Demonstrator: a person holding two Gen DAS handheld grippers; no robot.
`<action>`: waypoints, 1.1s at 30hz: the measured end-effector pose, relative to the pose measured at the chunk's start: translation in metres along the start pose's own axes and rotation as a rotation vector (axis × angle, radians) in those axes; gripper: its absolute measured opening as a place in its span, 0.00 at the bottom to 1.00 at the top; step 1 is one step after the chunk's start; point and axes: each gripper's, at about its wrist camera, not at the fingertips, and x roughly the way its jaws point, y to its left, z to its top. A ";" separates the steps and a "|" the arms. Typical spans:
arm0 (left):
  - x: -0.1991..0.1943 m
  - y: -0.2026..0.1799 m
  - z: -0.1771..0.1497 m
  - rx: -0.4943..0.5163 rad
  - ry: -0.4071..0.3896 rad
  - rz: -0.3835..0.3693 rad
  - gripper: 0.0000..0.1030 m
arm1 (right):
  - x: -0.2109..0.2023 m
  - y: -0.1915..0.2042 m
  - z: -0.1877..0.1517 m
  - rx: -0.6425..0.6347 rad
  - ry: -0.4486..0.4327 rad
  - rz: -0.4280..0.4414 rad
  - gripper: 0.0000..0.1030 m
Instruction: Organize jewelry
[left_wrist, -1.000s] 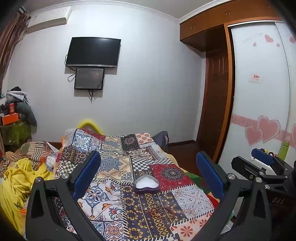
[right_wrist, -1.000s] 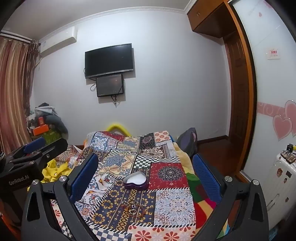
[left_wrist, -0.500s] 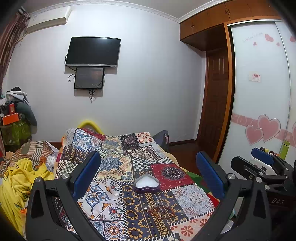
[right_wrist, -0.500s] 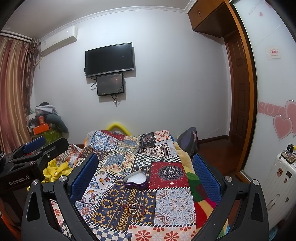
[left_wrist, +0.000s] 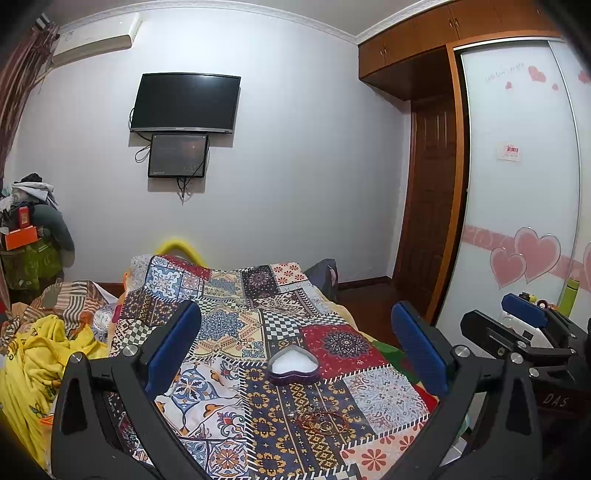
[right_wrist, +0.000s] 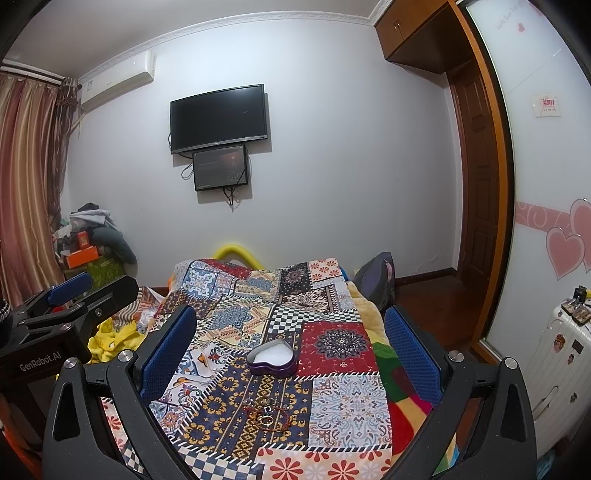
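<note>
A purple heart-shaped box (left_wrist: 293, 364) with a white lining stands open on the patchwork cloth (left_wrist: 229, 332); it also shows in the right wrist view (right_wrist: 272, 357). A small heap of jewelry (left_wrist: 320, 421), red cord and metal rings, lies on the cloth nearer to me than the box, also in the right wrist view (right_wrist: 269, 412). My left gripper (left_wrist: 295, 347) is open and empty, held above the cloth. My right gripper (right_wrist: 290, 347) is open and empty, beside the left one. Each gripper shows at the edge of the other's view.
The cloth covers a bed-like surface with yellow bedding (left_wrist: 40, 354) on the left. A dark bag (right_wrist: 376, 280) sits at the far right of the bed. A white suitcase (right_wrist: 554, 354) stands by the wardrobe at right. A TV (left_wrist: 184, 103) hangs on the far wall.
Both grippers have held almost still; the right wrist view has shifted only slightly. The box and jewelry have not moved.
</note>
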 end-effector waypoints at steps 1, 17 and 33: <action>0.000 0.000 0.000 0.000 0.000 0.000 1.00 | 0.000 0.000 0.001 0.000 0.000 0.000 0.98; 0.004 -0.001 0.001 0.002 0.005 0.000 1.00 | 0.001 -0.001 0.000 0.001 0.001 0.000 0.98; 0.010 -0.001 -0.003 0.014 0.015 0.002 1.00 | 0.006 -0.006 -0.001 0.013 0.015 0.001 0.98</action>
